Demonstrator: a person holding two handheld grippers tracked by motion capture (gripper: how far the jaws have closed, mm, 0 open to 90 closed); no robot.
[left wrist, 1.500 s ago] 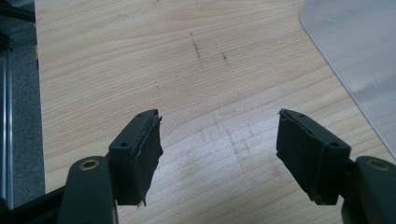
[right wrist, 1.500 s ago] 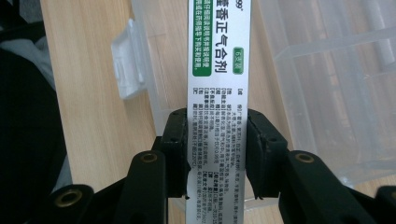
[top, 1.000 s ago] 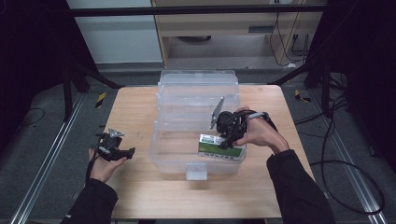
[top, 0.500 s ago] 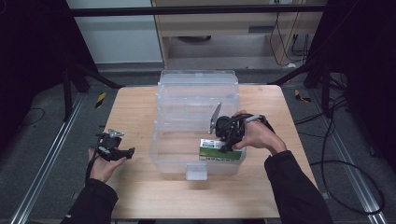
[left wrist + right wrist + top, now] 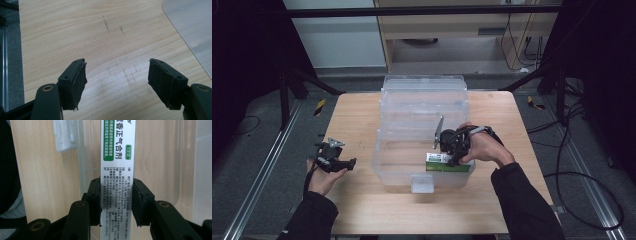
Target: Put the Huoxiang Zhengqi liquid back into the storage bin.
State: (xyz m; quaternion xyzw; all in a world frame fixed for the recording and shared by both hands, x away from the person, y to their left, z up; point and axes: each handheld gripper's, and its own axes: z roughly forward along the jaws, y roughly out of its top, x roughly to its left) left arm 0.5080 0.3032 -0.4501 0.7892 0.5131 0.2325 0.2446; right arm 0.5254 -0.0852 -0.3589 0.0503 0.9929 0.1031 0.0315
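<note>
Meanwhile, at the centre of the high view, a person's right gripper [image 5: 451, 155] holds a white-and-green box [image 5: 447, 163] inside the near end of a clear plastic bin [image 5: 424, 131] on the wooden bench [image 5: 357, 120]. From the right gripper view, its black fingers [image 5: 141, 201] pinch the narrow box [image 5: 117, 170] on both sides, with the printed label running up the middle of the frame and the bin wall [image 5: 82, 157] behind it. At lower left of the high view, the left gripper [image 5: 334, 157] rests in a hand over bare wood; its fingers [image 5: 75, 81] stand spread apart, nothing between them.
</note>
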